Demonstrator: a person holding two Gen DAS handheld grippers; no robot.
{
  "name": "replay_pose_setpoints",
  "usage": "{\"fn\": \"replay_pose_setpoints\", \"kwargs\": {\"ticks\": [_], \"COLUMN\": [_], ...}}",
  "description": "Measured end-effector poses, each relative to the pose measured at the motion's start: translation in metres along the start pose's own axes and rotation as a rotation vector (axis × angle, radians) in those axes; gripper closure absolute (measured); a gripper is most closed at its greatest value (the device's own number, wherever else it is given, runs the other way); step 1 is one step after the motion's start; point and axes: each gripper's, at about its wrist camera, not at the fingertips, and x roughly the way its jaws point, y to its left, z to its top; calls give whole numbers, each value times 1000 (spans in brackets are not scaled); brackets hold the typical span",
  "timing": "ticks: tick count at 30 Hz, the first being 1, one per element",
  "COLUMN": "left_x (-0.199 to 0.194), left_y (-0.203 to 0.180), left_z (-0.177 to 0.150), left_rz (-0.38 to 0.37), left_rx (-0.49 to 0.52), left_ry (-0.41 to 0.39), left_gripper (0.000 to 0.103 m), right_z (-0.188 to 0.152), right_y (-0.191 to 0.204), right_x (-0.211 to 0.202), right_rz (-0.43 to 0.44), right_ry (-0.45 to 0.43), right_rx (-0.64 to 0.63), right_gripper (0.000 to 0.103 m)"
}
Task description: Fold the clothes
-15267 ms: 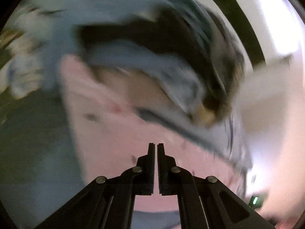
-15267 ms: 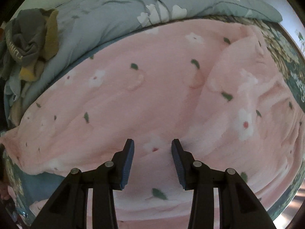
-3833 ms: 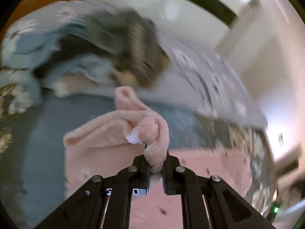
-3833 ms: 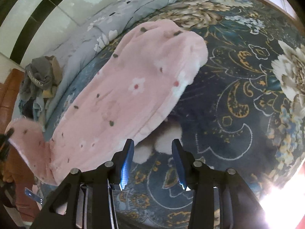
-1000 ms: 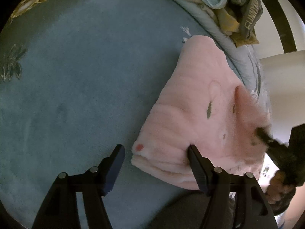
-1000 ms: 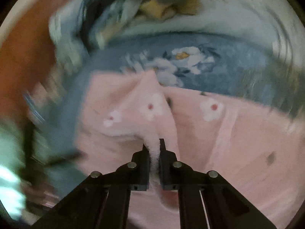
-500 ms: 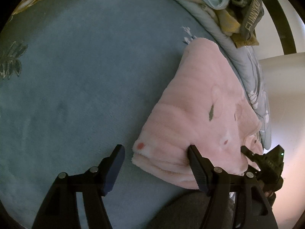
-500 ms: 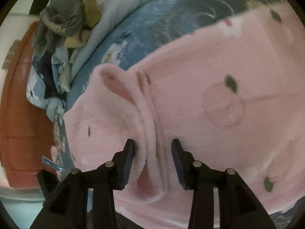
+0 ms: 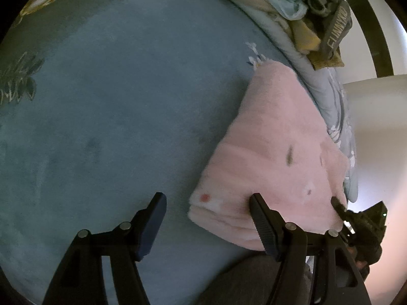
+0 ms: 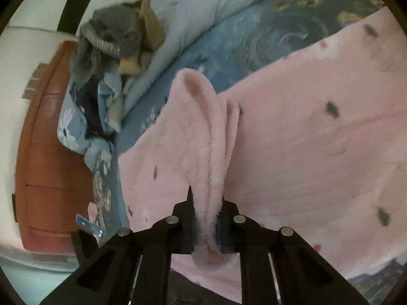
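While the fuzzy stuff is still half bunched up, here's how it all sits, near to far:

right tool (image 10: 206, 218): jaws closing on a raised ridge of the pink fleece garment (image 10: 292, 152), fabric squeezed between the pads and bulging out below them
left tool (image 9: 207, 218): spread wide, nothing pinched; its right finger (image 9: 262, 218) lies over the near edge of the folded pink bundle, the left one hangs over bare bedspread
pink fleece garment: folded into a thick stack on the bed, flower and leaf dots on it, just beside the quilt
bedspread (image 9: 114, 106): blue, plush, with leafy gold print toward the edges
quilt (image 10: 193, 17): pale blue-grey with white flowers, rolled along the far side of the bed
clothes pile (image 10: 109, 50): grey, tan, light blue and dark bits heaped on the quilt
headboard (image 10: 43, 152): reddish brown, beside the pile
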Motion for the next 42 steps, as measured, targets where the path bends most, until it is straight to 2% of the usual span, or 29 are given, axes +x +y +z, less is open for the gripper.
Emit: {"fn": "replay_pose_setpoints", "kwargs": {"ticks": [4, 8, 9, 12, 16, 18, 21, 24, 27, 35, 39, 42], "left_x": [-6, -17, -20, -26, -26, -23, -23, -26, -29, -32, -38, -46], "left_y": [4, 10, 12, 12, 8, 3, -5, -12, -19, -24, -24, -19], "left_z": [-1, 1, 2, 5, 8, 9, 6, 2, 1, 3, 0, -4], "left_rz": [5, 14, 12, 6, 16, 31, 54, 77, 98, 117, 101, 58], "left_rx": [1, -9, -14, -17, 2, 15, 31, 50, 67, 66, 68, 56], "left_ry": [-4, -26, -34, -52, -54, -46, -45, -55, -65, -78, -88, -94], "left_gripper": [32, 32, 32, 32, 32, 32, 32, 32, 32, 32, 32, 32], "right_z": [0, -5, -5, -14, -38, -53, -67, -71, -61, -19, -4, 1], "right_y": [-18, -15, -14, -33, -81, -116, -168, -210, -235, -257, -256, -238], "right_x": [13, 1, -6, -54, -123, -156, -183, -189, -181, -154, -153, -160], "right_rz": [-59, -43, -30, -39, -135, -183, -199, -127, -53, 17, 1, -44], "right_ry": [50, 9, -12, -121, -310, -411, -494, -557, -559, -550, -540, -525], "right_rx": [62, 46, 40, 48, 120, 199, 353, 510, 594, 702, 718, 726], "right_gripper": [89, 84, 79, 66, 53, 52, 52, 52, 52, 52, 52, 61]}}
